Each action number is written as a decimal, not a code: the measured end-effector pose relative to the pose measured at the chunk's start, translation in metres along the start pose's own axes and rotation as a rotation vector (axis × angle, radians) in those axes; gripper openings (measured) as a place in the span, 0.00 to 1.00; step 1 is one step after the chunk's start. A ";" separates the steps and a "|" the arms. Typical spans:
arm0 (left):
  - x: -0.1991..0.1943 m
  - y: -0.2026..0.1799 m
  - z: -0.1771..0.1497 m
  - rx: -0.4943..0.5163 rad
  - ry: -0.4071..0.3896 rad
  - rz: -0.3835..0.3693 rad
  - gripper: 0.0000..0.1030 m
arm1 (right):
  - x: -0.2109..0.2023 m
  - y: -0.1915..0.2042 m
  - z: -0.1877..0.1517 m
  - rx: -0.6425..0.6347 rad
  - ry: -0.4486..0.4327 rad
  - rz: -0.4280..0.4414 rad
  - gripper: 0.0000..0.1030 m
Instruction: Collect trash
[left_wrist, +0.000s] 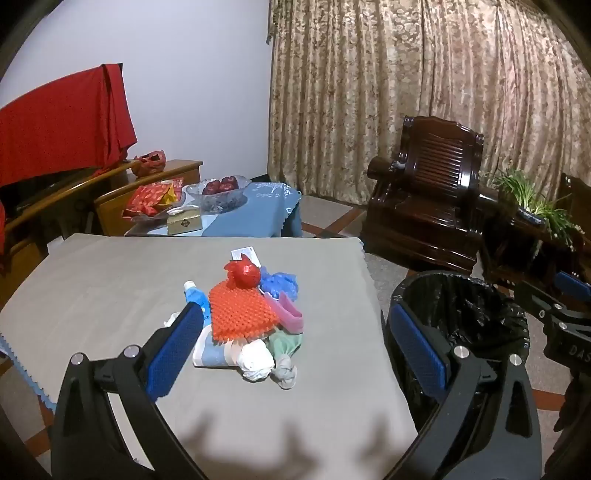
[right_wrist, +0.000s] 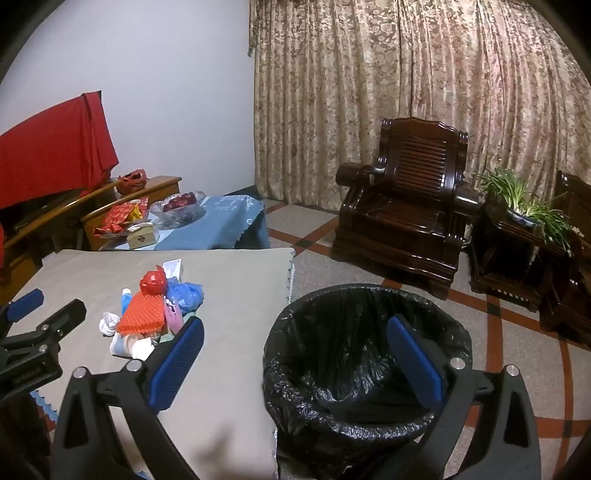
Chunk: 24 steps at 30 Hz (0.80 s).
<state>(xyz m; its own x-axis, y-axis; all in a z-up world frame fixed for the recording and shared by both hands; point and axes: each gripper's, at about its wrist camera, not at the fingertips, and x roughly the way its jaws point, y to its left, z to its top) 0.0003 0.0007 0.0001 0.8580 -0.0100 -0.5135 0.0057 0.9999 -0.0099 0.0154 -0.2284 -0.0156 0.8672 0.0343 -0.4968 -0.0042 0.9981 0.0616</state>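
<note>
A dark wooden armchair (right_wrist: 402, 206) stands before patterned curtains (right_wrist: 406, 92), beside a potted plant (right_wrist: 524, 206).

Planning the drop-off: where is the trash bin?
The black-lined trash bin stands on the floor right of the grey-covered table, before the wooden armchair.

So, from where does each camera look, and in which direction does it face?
Left wrist: sits on the left hand-held gripper, looks forward and down at the trash pile on the grey table; its own open fingers and part of the right hand-held gripper show.
Right wrist: sits on the right hand-held gripper, faces the bin; its open fingers and the left hand-held gripper show.
Shared: pile, table, bin, armchair, curtain.
</note>
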 end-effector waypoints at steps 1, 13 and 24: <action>0.000 0.000 0.000 0.003 -0.003 0.004 0.95 | 0.000 0.000 0.000 0.000 0.000 0.000 0.94; 0.000 0.000 0.000 0.005 -0.010 0.003 0.95 | -0.002 0.004 0.006 -0.006 -0.002 -0.005 0.94; -0.001 0.001 -0.001 0.003 -0.014 0.003 0.95 | -0.002 0.004 0.003 -0.010 -0.007 -0.006 0.94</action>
<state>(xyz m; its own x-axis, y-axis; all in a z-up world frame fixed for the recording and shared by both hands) -0.0005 0.0019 -0.0001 0.8650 -0.0070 -0.5018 0.0046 1.0000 -0.0060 0.0151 -0.2246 -0.0120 0.8707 0.0282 -0.4910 -0.0041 0.9987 0.0502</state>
